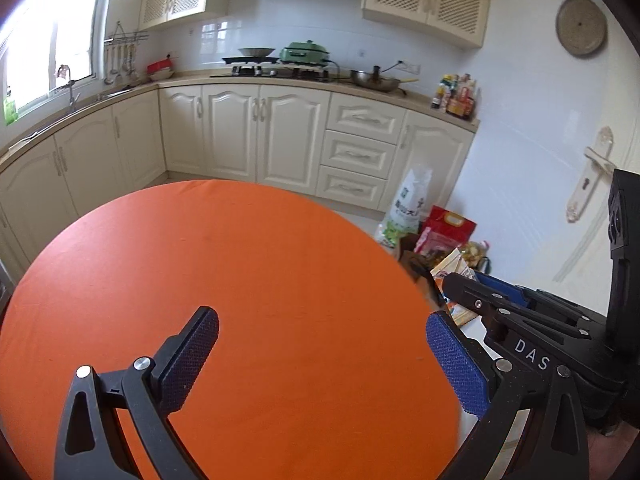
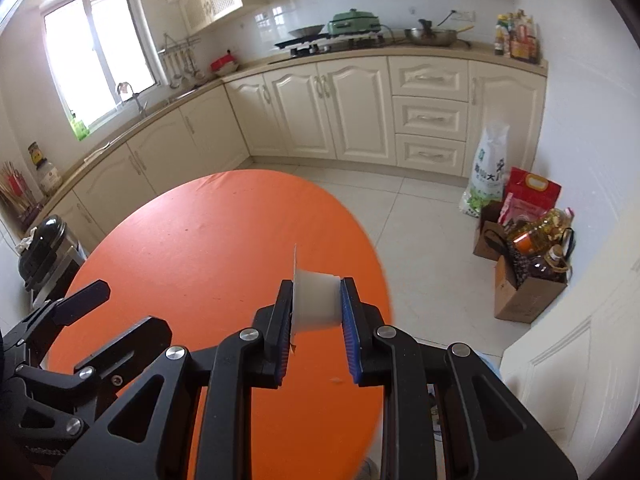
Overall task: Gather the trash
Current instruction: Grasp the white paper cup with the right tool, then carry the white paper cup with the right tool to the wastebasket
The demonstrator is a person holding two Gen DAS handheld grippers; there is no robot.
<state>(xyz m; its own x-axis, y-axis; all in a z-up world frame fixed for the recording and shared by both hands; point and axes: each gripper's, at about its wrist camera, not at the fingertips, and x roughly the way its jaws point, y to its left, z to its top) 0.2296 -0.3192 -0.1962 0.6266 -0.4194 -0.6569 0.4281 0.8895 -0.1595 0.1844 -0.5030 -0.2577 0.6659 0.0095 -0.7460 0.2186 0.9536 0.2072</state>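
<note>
A small white plastic cup (image 2: 316,304) with a peeled foil lid lies on its side between the blue pads of my right gripper (image 2: 316,312), which is shut on it above the round orange table (image 2: 224,240). My left gripper (image 1: 320,344) stands open over the same orange table (image 1: 240,260), nothing between its fingers. The right gripper's black body (image 1: 520,320) shows at the right edge of the left wrist view, and the left gripper's body (image 2: 60,320) shows at the lower left of the right wrist view.
Cream kitchen cabinets (image 2: 360,108) run along the far walls, with a stove and pans on the counter. Bags, oil bottles and a cardboard box (image 2: 524,256) sit on the tiled floor by the right wall. A black bin (image 2: 44,252) stands left of the table.
</note>
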